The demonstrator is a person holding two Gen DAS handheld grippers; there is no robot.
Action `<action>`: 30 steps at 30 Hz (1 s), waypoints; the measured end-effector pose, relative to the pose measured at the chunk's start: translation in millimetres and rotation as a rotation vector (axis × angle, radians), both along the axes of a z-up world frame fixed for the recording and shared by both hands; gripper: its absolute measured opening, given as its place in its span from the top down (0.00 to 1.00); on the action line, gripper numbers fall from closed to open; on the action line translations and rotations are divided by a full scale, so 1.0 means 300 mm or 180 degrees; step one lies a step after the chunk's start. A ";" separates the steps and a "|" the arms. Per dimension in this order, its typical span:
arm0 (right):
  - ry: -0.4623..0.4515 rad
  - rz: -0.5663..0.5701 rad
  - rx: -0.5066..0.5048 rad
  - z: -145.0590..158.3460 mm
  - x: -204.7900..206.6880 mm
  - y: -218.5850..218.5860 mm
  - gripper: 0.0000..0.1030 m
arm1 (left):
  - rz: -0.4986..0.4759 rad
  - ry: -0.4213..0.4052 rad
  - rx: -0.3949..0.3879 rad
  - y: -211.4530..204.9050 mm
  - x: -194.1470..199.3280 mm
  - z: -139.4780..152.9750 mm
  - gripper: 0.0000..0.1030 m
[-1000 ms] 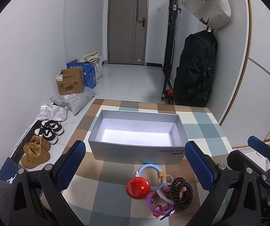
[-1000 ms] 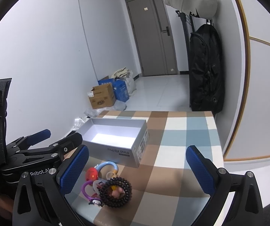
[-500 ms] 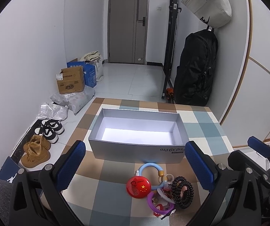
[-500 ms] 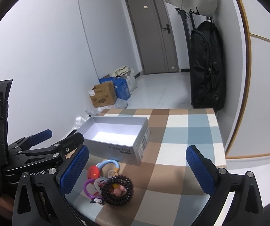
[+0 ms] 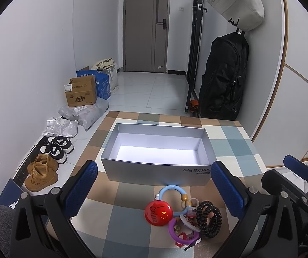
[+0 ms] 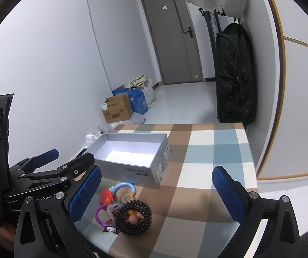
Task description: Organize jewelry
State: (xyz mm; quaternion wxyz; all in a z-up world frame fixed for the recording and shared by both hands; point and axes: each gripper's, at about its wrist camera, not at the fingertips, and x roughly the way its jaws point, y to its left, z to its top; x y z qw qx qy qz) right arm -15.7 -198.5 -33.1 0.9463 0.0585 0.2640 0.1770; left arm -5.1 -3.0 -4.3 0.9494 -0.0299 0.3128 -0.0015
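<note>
Little has shifted since the earlier frames: both grippers hang in nearly the same spots, the right one tilted slightly so the box sits lower in its view.

Left wrist view: left gripper [image 5: 154, 191] spread wide, blue textured pads [image 5: 81, 186] apart, nothing between them. Table [image 5: 123, 221] covered in a checked cloth of tan, blue and cream squares. Open grey cardboard box [image 5: 158, 172], rectangular, pale inside and bare, sits mid-table toward the far edge. Jewelry pile just in front of the box's near wall, toward the table's near edge: glossy round red badge [image 5: 158, 212] with a star and lettering; light blue plastic ring [image 5: 172, 190] with a yellow bead, touching the badge; black coiled hair tie [image 5: 208, 218] beside it; purple plastic ring [image 5: 176, 232] nearest the edge, overlapping small white and red pieces too tangled to tell apart. Right gripper's black frame [image 5: 293, 185] at the right.

Right wrist view: right gripper [image 6: 156, 192] likewise spread, empty. Same pile below it; a dark beaded bracelet [image 6: 133, 216] rings a small pink charm. Left gripper's body [image 6: 40, 176] at the left, apart from the pile.
</note>
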 end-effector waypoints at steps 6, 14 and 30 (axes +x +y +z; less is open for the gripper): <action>-0.0001 0.0000 0.0005 0.001 -0.003 -0.001 0.00 | 0.0001 0.0009 -0.0004 0.000 0.002 -0.001 0.01; 0.0019 0.0007 0.0013 -0.002 0.000 0.004 0.00 | 0.0004 0.0032 -0.0017 0.009 0.000 -0.007 0.01; 0.0445 0.0043 -0.0020 -0.062 0.054 0.004 0.00 | 0.0112 0.0270 -0.0152 0.061 0.054 -0.035 0.01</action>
